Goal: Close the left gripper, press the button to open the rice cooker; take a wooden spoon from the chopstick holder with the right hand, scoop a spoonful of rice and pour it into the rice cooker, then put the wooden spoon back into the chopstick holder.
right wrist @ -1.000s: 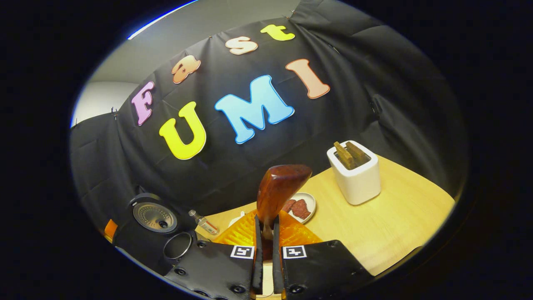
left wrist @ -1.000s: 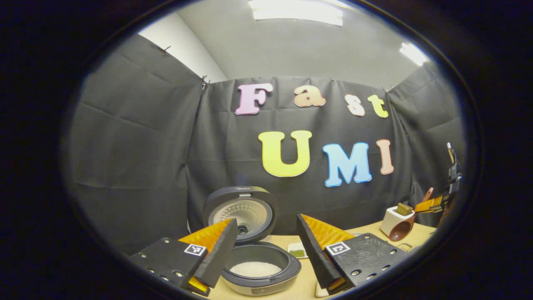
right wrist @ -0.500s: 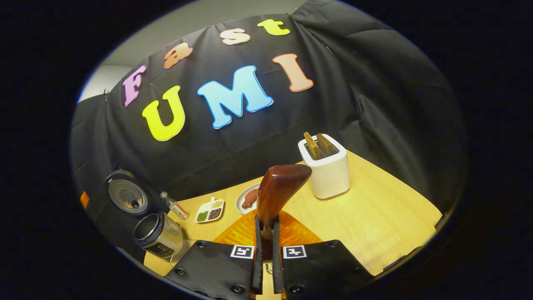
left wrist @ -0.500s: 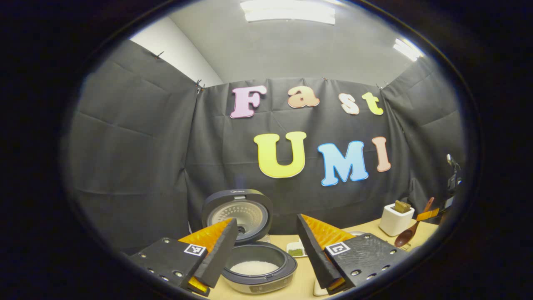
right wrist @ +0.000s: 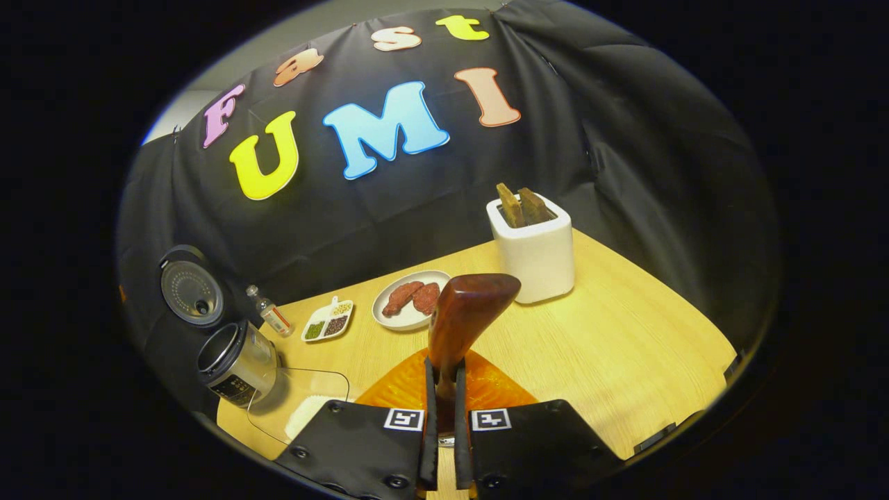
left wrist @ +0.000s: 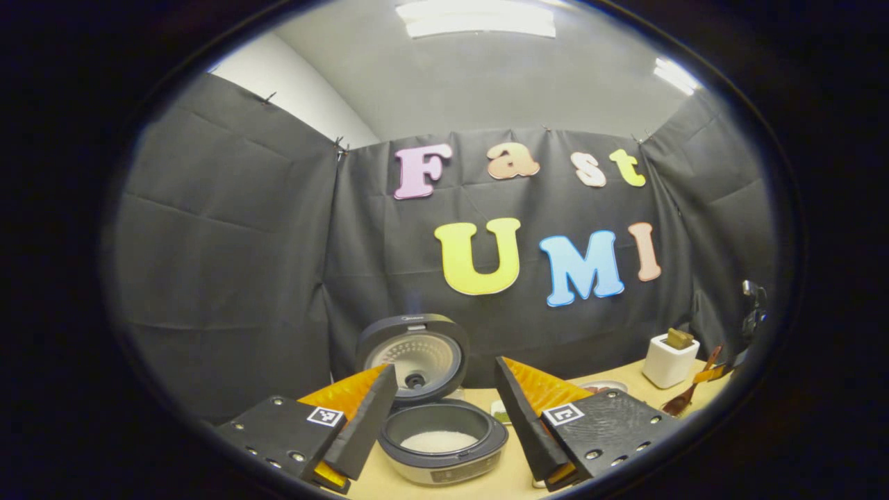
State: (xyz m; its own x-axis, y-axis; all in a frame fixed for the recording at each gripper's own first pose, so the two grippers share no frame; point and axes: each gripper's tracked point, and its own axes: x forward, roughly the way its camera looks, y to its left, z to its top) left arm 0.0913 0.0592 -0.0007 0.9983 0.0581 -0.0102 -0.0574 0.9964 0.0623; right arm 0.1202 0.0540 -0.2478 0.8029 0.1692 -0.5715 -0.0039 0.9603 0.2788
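The rice cooker (left wrist: 444, 451) stands with its lid (left wrist: 414, 353) raised and white rice in the pot. My left gripper (left wrist: 444, 369) hovers open just in front of it, one finger on each side. My right gripper (right wrist: 444, 368) is shut on the handle of the wooden spoon (right wrist: 467, 316), whose bowl stands up with its back to the camera. In the left gripper view the spoon (left wrist: 684, 401) hangs low at the far right. The white chopstick holder (right wrist: 533, 246) with brown pieces in it stands at the table's back. The cooker (right wrist: 235, 360) is at the far left.
A clear container (right wrist: 300, 411) with rice lies beside the cooker. A plate of meat (right wrist: 411, 305), a small divided dish (right wrist: 326, 323) and a little bottle (right wrist: 269, 316) sit along the back. The wooden table (right wrist: 625, 347) has bare room on the right.
My right gripper with the spoon has tipped downward over the table, bringing the clear container into view. In the left gripper view the spoon has sunk lower and farther right.
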